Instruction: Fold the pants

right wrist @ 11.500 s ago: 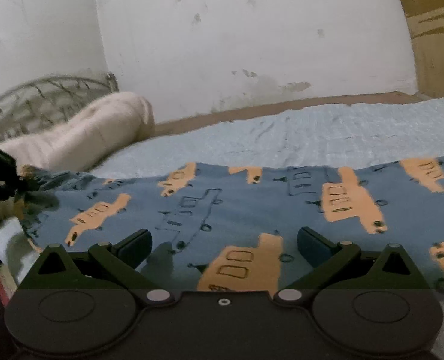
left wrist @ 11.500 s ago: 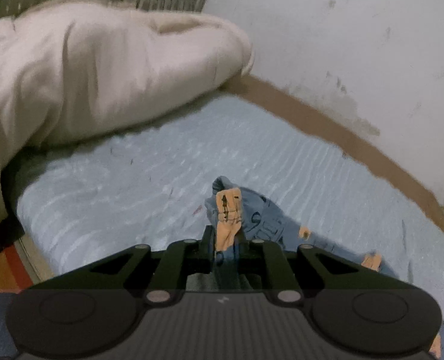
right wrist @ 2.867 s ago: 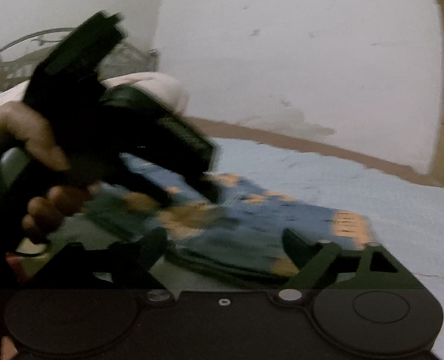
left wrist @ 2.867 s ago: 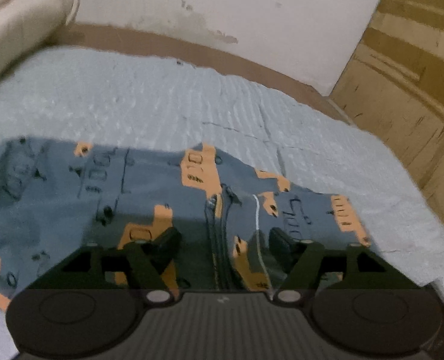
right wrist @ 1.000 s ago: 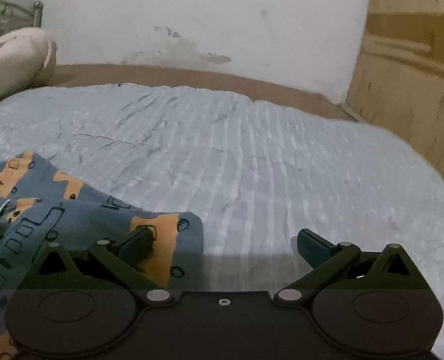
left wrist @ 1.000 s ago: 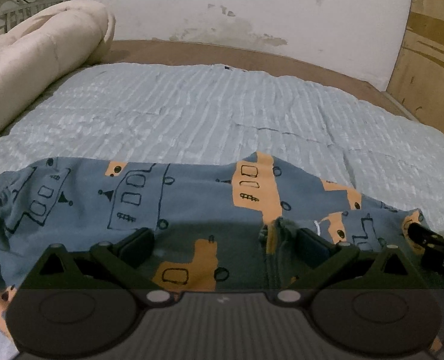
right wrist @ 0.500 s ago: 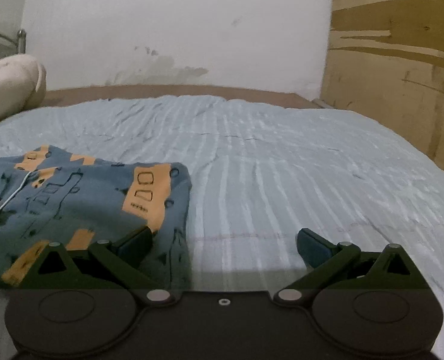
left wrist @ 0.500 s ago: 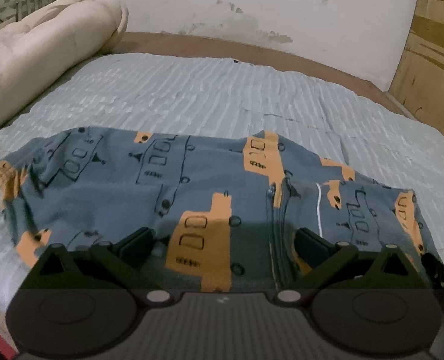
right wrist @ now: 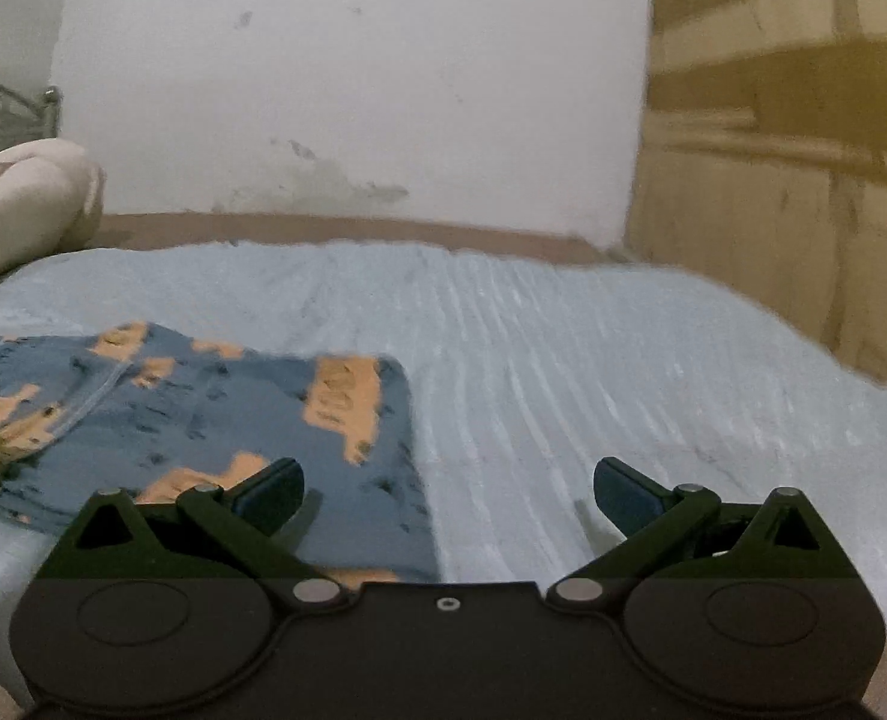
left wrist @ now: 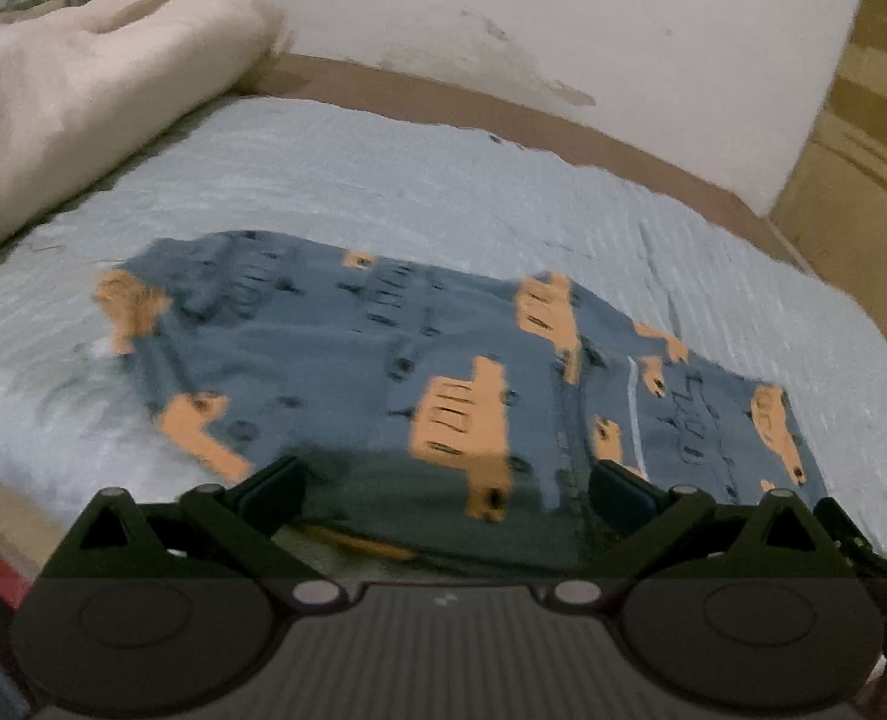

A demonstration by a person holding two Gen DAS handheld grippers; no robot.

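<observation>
While both frames are smeared with motion blur, the pants (left wrist: 395, 372) read clearly enough: blue-grey fabric printed with orange vehicle shapes, lying folded into a rough rectangle across the middle of the left wrist view on a pale blue ribbed bedspread (left wrist: 443, 192). A thin white line, possibly a drawstring, runs down the cloth toward the lower right of that frame, though the blur makes it hard to be sure. The left gripper (left wrist: 446, 489) sits at the bottom centre with its two dark fingers spread wide, nothing between them; the near edge of the pants lies just beyond and below the fingertips, and whether they touch the cloth cannot be told. A rolled cream blanket (left wrist: 83, 90) fills the upper left, a brown bed frame edge (left wrist: 503, 114) runs along a stained white wall (left wrist: 563, 18), and a wooden panel (left wrist: 863, 180) stands at the far right. From the right wrist view, the pants (right wrist: 215, 414) occupy the lower left, their right edge ending near the frame's centre. The right gripper (right wrist: 448, 492) is likewise spread apart and empty: its left finger (right wrist: 269, 489) overlaps the pants in the picture, its right finger (right wrist: 623, 495) hangs over bare bedspread (right wrist: 623, 360).
</observation>
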